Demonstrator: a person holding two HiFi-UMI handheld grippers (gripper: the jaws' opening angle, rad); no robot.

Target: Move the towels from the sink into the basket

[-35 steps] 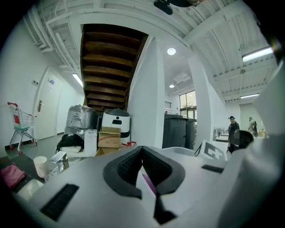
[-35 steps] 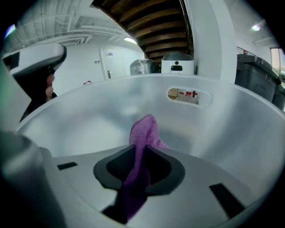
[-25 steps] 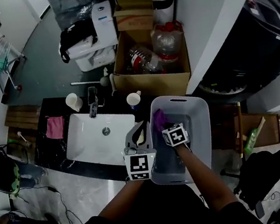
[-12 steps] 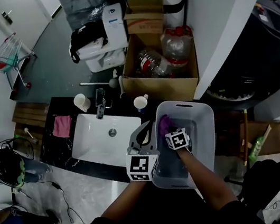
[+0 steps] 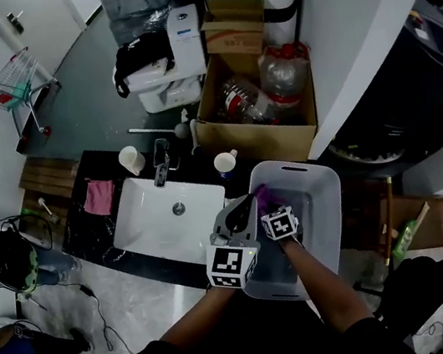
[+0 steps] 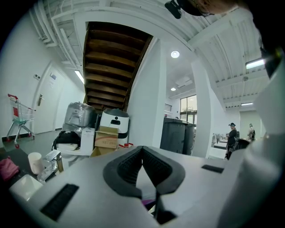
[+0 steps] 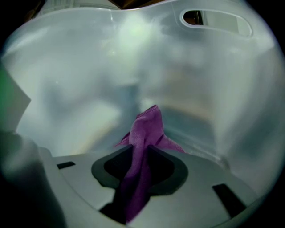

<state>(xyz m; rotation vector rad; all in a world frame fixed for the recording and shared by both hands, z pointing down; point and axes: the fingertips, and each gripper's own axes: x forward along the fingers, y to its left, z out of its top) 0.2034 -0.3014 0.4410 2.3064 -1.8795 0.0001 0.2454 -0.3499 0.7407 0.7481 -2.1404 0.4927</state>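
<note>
Purple towel (image 7: 144,129): located between the jaws of my right gripper (image 7: 142,149). The cloth runs up through the gap and fills it, and the pads (image 7: 162,167) touch it on both sides. A folded peak of fabric projects ahead of the jaw tips. These jaws have just been opening, with the towel between them; the pads are in contact with it.

Position of the right gripper: inside the basket (image 7: 89,67), angled steeply down. The pale wall of the basket surrounds the jaws on all sides, and its handle slot lies ahead of and above the tips. Below the towel's peak is the basket floor; I cannot tell whether the cloth touches it.

Left gripper (image 6: 142,148): jaws clenched, tips meeting, nothing between the pads. It points roughly level, out over the room. In the head view the left gripper (image 5: 248,200) sits at the basket's near-left rim (image 5: 243,178), just beside the right gripper (image 5: 264,203), with the towel (image 5: 261,196) directly ahead of both sets of tips.

Sink (image 5: 150,227): to the left of my left jaws, white basin showing, with the faucet (image 5: 159,161) at its far edge.

Pink cloth (image 5: 99,196): on the dark counter beyond the sink's left side, well apart from both grippers.
</note>
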